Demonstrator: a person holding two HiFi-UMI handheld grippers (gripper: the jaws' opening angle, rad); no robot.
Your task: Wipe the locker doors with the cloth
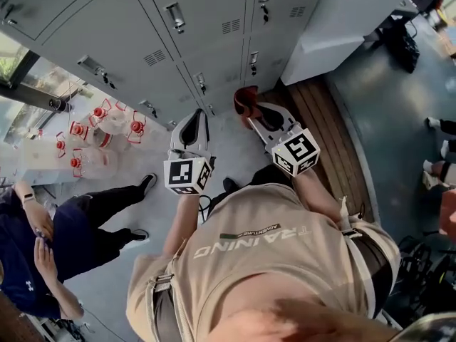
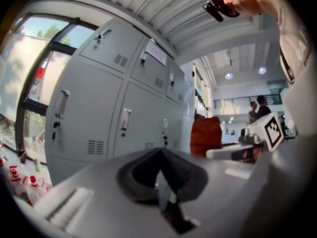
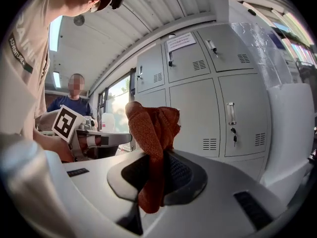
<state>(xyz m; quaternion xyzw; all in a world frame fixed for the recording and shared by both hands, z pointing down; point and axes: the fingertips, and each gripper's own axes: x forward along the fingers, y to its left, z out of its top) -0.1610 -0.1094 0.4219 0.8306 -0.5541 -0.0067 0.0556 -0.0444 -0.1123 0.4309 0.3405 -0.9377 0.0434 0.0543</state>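
One cloth (image 3: 148, 128) pinched in right gripper (image 3: 154, 171); left gripper (image 2: 162, 180) seemingly closed; bystander (image 1: 50, 255) beside lockers (image 1: 114, 27).

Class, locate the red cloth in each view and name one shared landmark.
Head view: cloth upper centre, at the right gripper tip.
Left gripper view: cloth right of centre, beside the lockers.
Right gripper view: cloth centre, clamped in its jaws.
Shared landmark: the grey lockers.

Locker area of a hall: grey metal lockers (image 1: 206, 20), corrugated ceiling (image 2: 163, 4).
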